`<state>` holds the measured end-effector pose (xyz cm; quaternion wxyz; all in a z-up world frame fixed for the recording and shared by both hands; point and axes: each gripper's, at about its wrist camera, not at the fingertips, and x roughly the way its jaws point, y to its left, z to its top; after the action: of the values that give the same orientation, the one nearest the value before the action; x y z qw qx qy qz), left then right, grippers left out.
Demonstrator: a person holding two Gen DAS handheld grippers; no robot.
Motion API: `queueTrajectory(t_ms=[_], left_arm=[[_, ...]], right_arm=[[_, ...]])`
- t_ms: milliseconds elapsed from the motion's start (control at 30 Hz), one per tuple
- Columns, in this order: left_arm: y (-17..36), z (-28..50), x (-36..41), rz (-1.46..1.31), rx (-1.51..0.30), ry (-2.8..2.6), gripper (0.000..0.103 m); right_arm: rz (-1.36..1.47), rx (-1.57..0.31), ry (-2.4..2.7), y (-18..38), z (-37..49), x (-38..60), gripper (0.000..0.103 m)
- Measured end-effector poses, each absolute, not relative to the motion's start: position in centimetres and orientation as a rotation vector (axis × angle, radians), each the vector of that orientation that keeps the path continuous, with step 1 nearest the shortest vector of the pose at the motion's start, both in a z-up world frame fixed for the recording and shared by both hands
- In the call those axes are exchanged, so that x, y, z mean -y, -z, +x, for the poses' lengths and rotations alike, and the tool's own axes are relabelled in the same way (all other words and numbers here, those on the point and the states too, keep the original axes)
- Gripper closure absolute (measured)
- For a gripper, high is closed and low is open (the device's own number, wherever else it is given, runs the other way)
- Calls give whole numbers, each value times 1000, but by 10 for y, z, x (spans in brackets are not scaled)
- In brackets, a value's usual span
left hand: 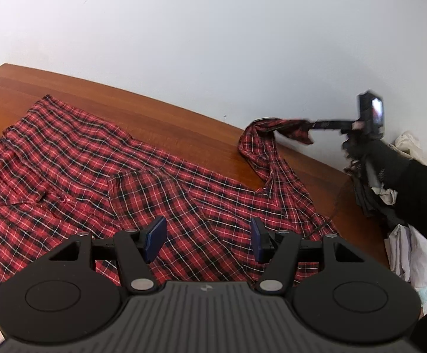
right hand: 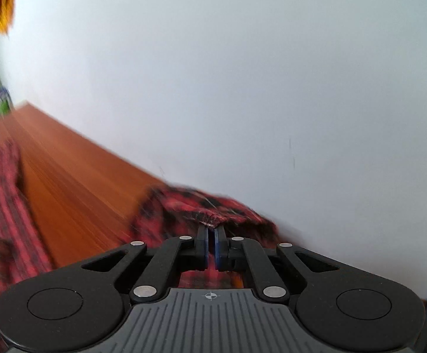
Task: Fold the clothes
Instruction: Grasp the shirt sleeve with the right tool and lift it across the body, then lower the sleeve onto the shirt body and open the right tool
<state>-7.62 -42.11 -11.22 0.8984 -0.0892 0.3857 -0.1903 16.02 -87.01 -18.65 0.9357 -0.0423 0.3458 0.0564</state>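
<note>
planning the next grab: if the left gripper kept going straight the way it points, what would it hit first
Most likely the red-and-black plaid shirt spread on the brown wooden table: the open left gripper points down at the cloth, with nothing between. Depth is hard to judge.

I see a plaid garment [left hand: 160, 182] in red and black, crossed by thin white lines, spread on a reddish-brown wood-grain surface [left hand: 184, 120]. My left tongs [left hand: 209, 239] are black with dark blue pads [left hand: 156, 236]; my right tongs [right hand: 212, 229] have the same black frame and blue pads. The wall [left hand: 213, 44] behind is plain pale grey-white. The sleeve [left hand: 419, 188] on my right arm is black. White and pale cloth [left hand: 410, 253] lies at the surface's right end. A blurred yellow-orange thing [right hand: 4, 0] hangs top left.
</note>
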Motion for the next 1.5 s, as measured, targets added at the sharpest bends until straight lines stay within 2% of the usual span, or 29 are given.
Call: queueTrajectory(t_ms=[433, 767, 900, 1300, 1400, 1500], left_arm=[[108, -71, 362, -202, -735, 566, 36], [113, -36, 271, -144, -753, 785, 36], [121, -19, 243, -128, -768, 819, 36], [140, 8, 212, -110, -807, 864, 35], [147, 9, 213, -104, -828, 863, 34], [153, 9, 218, -94, -847, 865, 34]], right_arm=[[3, -549, -175, 36, 52, 788, 98], [79, -488, -133, -18, -17, 661, 98], [61, -518, -117, 3, -34, 603, 97], [103, -748, -54, 128, -61, 482, 97], [70, -813, -63, 153, -62, 470, 93], [52, -872, -92, 167, -65, 458, 82]])
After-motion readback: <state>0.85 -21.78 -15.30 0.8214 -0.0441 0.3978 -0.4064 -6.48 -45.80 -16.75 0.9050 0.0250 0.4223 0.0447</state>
